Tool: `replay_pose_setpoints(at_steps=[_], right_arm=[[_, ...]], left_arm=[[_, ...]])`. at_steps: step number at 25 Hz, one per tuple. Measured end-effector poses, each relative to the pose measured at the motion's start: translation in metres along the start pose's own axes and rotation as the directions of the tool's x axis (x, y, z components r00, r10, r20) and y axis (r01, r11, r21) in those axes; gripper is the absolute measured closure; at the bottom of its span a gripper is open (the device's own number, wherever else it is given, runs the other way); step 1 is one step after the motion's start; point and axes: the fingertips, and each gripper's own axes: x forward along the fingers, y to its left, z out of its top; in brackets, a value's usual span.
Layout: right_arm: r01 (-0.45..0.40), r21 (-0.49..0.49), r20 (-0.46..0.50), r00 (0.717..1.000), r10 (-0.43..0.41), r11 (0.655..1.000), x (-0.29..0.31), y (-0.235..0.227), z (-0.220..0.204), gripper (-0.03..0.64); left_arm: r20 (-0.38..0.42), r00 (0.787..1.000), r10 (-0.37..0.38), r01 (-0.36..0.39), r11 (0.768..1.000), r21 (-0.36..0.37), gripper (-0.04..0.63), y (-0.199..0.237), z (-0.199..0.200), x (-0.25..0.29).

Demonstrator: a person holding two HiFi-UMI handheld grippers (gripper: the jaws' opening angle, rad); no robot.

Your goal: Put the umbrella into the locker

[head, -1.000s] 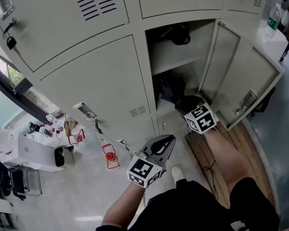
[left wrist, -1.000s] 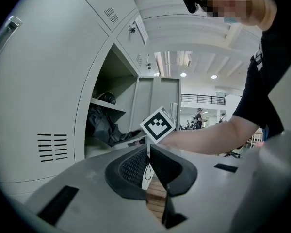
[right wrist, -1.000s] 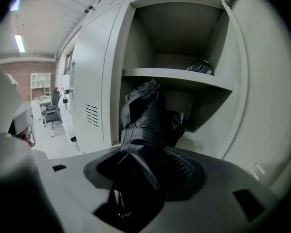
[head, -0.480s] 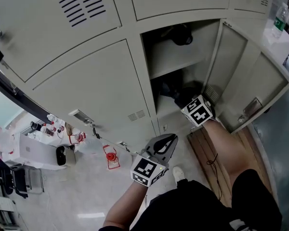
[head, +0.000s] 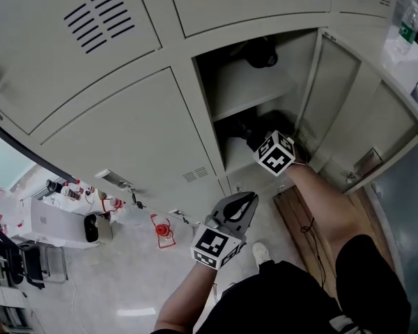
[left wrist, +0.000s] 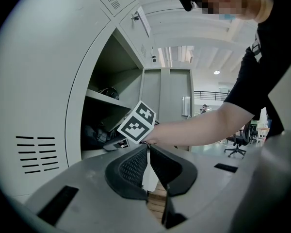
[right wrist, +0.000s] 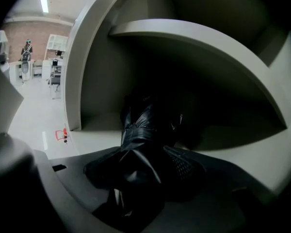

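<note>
The black folded umbrella (right wrist: 139, 130) is clamped between the pads of my right gripper (right wrist: 143, 166), its far end reaching into the lower compartment of the open grey locker (head: 254, 92). In the head view the right gripper (head: 256, 140) sits at that compartment's mouth, under the shelf, with the umbrella (head: 238, 129) dark inside. Lower down, in front of the shut neighbouring door, my left gripper (head: 246, 200) is shut with nothing in it. In the left gripper view its pads meet at the tips (left wrist: 148, 148), pointing at the right gripper's marker cube (left wrist: 137, 122).
The locker door (head: 366, 120) stands swung open to the right. A dark object (head: 260, 51) lies on the upper shelf. A wooden board (head: 301, 218) lies on the floor by the locker, a red item (head: 161, 229) and keys hang at the left.
My right gripper has rolled and pushed up and left into the lower compartment with the umbrella. The left gripper has shifted slightly and stays shut.
</note>
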Motion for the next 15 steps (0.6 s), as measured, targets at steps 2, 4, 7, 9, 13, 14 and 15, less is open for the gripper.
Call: replay_pose_setpoints(at_steps=[2,4,7,9,13,14,15], right_arm=[[0.004,-0.033,-0.011,1.000,-0.004,0.999,0.006,-0.002,0.001,0.325],[0.008,-0.058,-0.020,1.000,-0.009,0.998,0.013,-0.005,0.003,0.325],[0.008,-0.089,-0.033,0.999,-0.011,0.996,0.023,-0.009,0.003,0.325],[0.009,-0.109,-0.041,0.999,-0.014,0.994,0.028,-0.013,0.002,0.325],[0.011,-0.145,-0.056,0.998,-0.019,0.989,0.039,-0.017,0.000,0.325],[0.011,-0.154,-0.060,0.998,-0.021,0.988,0.041,-0.018,0.000,0.325],[0.011,-0.160,-0.064,0.998,-0.022,0.987,0.043,-0.019,-0.001,0.325]], left_arm=[[0.006,1.000,0.005,-0.005,1.000,-0.001,0.569,0.001,0.002,0.002],[0.009,1.000,0.010,-0.010,1.000,-0.001,0.569,0.003,0.004,0.003],[0.010,1.000,0.016,-0.016,1.000,-0.005,0.569,0.004,0.005,0.004],[0.008,1.000,0.020,-0.020,1.000,-0.008,0.569,0.005,0.004,0.004],[0.005,0.999,0.034,-0.034,0.999,-0.014,0.569,0.010,0.002,0.003],[0.004,0.999,0.037,-0.036,0.999,-0.016,0.569,0.010,0.002,0.003],[0.004,0.999,0.039,-0.038,0.999,-0.018,0.569,0.011,0.002,0.003]])
